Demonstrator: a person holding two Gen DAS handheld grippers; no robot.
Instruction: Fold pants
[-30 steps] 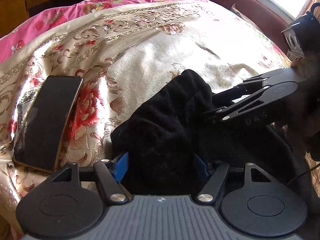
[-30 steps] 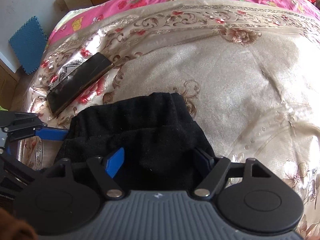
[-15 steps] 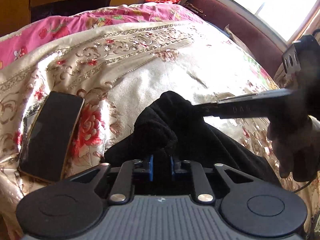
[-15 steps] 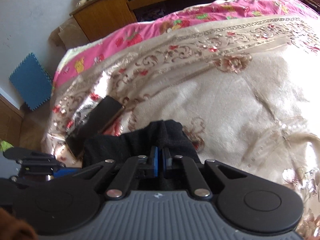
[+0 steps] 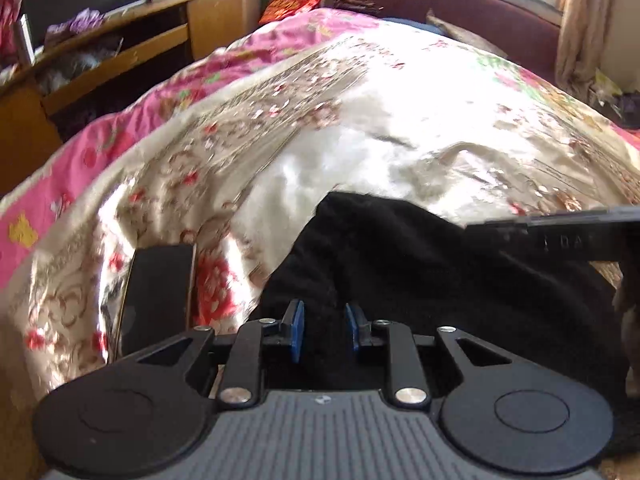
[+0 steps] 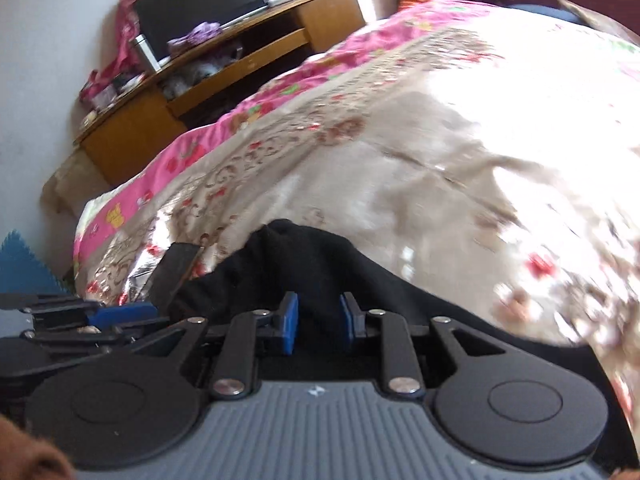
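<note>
- Half a second back both tools were pinched tight on the black pants (image 5: 400, 264); now each pair of blue pads stands a little apart, and both cameras have tipped up to show more of the room.
- The left gripper (image 5: 322, 330) has its pads partly spread with dark cloth bunched between them; whether they still pinch it I cannot tell.
- The right gripper (image 6: 318, 322) looks the same: a narrow gap, black fabric filling it, grip unclear.
- The pants lie heaped on the floral bedspread (image 5: 360, 152), directly ahead of and under both tools, a peak of cloth rising just beyond the pads.
- A dark phone (image 5: 158, 292) lies flat on the spread, left of the left gripper and close to the pants' edge.
- Far ahead and to the left stands a wooden desk (image 6: 224, 80) with a dark monitor (image 6: 200, 4) on top; its open shelf holds a blurred clutter I cannot make out.
- A maroon headboard (image 5: 460, 4) runs along the far side of the bed.
</note>
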